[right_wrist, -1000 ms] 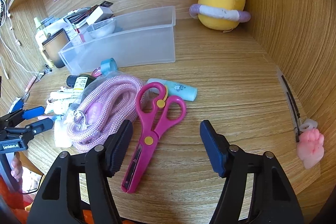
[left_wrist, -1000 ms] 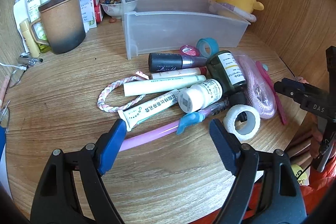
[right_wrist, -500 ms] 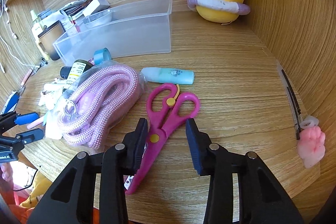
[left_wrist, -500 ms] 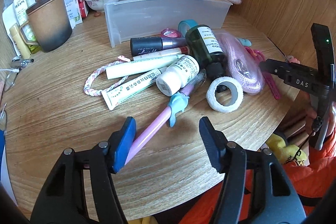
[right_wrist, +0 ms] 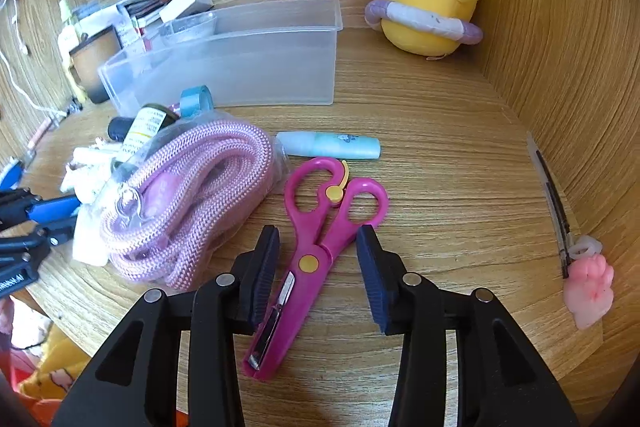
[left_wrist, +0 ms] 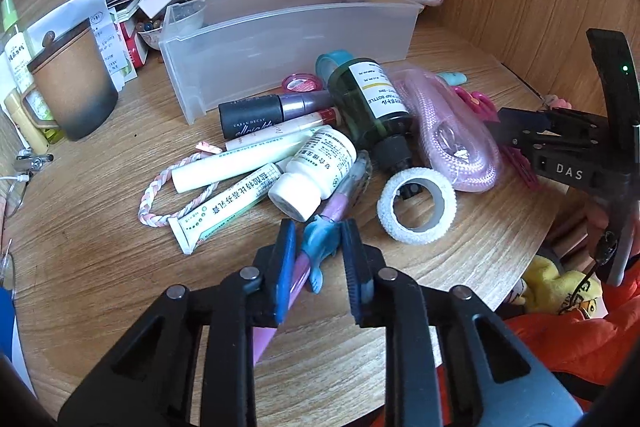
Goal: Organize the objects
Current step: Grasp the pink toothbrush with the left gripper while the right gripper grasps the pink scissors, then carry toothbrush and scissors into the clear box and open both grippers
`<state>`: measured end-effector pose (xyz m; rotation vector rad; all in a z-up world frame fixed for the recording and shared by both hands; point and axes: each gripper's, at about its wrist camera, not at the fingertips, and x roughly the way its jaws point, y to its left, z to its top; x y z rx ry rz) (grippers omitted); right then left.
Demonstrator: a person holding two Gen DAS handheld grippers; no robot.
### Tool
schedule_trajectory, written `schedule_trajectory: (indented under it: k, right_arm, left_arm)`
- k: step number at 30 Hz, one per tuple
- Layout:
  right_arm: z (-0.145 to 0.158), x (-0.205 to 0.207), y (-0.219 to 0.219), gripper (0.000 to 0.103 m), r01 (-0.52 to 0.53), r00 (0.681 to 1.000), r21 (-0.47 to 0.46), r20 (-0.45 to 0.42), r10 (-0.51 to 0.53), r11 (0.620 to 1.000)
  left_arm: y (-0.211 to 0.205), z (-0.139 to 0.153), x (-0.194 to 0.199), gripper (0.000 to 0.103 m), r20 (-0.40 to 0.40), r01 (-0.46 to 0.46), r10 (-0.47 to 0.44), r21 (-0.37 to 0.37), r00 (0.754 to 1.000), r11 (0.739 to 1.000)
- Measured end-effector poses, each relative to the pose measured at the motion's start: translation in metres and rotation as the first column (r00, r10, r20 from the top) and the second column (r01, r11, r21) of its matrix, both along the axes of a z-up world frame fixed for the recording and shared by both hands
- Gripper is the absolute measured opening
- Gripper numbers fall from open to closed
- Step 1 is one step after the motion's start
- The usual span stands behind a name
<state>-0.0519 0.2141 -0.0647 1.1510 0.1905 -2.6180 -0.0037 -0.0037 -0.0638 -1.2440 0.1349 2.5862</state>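
On the round wooden table lies a pink pen with a blue dolphin grip (left_wrist: 320, 247). My left gripper (left_wrist: 319, 251) is closing, its blue pads pressing either side of that grip. Pink scissors (right_wrist: 316, 239) lie on the table between the jaws of my right gripper (right_wrist: 318, 259). Those jaws are narrowed, with a gap on both sides of the scissors. A clear plastic bin (left_wrist: 288, 39) stands behind the pile. The pile holds a white pill bottle (left_wrist: 316, 171), a green bottle (left_wrist: 368, 99), a white tape roll (left_wrist: 416, 205) and a bagged pink rope (right_wrist: 192, 195).
A yellow plush chick (right_wrist: 432, 7) sits at the back right corner against the wooden wall. A brown mug (left_wrist: 76, 83) and boxes crowd the back left. A teal tube (right_wrist: 328, 145) lies beyond the scissors. A pink paw charm (right_wrist: 588, 291) rests near the right wall.
The left jaws went from wide open to closed around the pen's dolphin grip. The right jaws narrowed around the scissors and edged toward them.
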Motion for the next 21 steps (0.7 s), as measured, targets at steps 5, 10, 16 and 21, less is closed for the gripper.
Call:
schedule_trajectory:
  k: [5, 10, 16, 21]
  right_arm:
    - [0.001, 0.009, 0.003, 0.021, -0.016, 1.000, 0.002, 0.000, 0.016, 1.000]
    - [0.003, 0.014, 0.014, 0.017, -0.006, 1.000, -0.030, 0.010, 0.006, 1.000]
    - [0.020, 0.020, 0.015, 0.017, -0.008, 0.999, -0.049, -0.044, 0.006, 0.999]
    - [0.041, 0.023, 0.016, 0.017, -0.017, 0.994, -0.071, -0.107, 0.010, 0.997]
  left_arm:
    - [0.001, 0.000, 0.010, 0.019, 0.003, -0.014, 0.014, -0.001, 1.000, 1.000]
    - [-0.004, 0.006, 0.015, 0.018, -0.009, -0.027, 0.027, 0.015, 1.000, 1.000]
    - [-0.007, 0.031, 0.021, 0.018, -0.085, -0.041, 0.043, 0.026, 0.996, 0.999]
    - [-0.011, 0.049, 0.017, 0.018, -0.147, -0.054, 0.059, 0.036, 0.987, 0.998]
